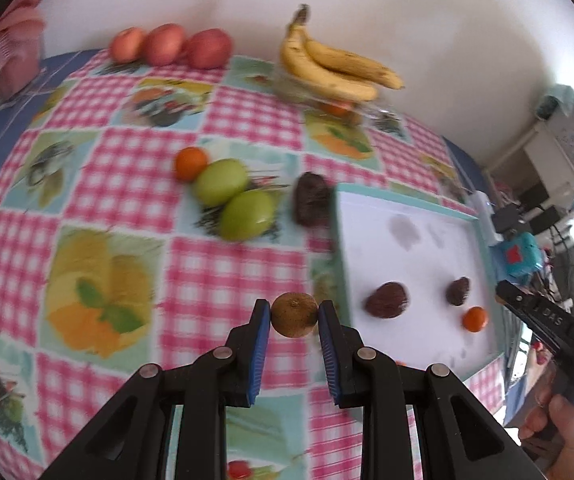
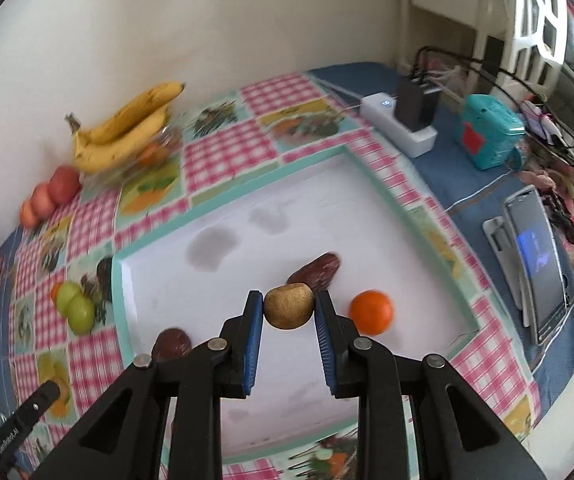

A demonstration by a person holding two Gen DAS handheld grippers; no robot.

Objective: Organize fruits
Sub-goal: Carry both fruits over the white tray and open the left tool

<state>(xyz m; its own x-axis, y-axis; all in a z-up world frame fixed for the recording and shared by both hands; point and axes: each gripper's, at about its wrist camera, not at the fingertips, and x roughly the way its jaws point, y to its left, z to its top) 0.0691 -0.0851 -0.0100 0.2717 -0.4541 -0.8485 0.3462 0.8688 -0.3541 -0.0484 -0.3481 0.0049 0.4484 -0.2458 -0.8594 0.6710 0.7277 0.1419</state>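
Two small brown fruits are in play here, one pinched in each gripper, and everything turns on the white tray. From the left wrist view, the left gripper (image 1: 295, 314) is clamped on a round brownish fruit (image 1: 295, 314) pressed between its blue pads, and it hangs over the checked tablecloth (image 1: 223, 280) just outside the tray (image 1: 483, 240), whose near edge lies right beside the jaws on the picture's right. So the left has a short hop across that rim. Inside the tray sit two dark fruits (image 1: 387, 300) and a small orange (image 1: 475, 319); the picture is smeared, so what kind the dark ones are I can't quite say. The right gripper (image 1: 505, 294) pokes in past the tray's far side. Over to the right wrist view: the right gripper (image 2: 288, 307) squeezes a tan, stubby fruit (image 2: 288, 306) already above the tray's white floor (image 2: 375, 196), an orange (image 2: 371, 312) just beside it and a dark fruit (image 2: 315, 272) close behind. The right hand looks nearer to setting down.
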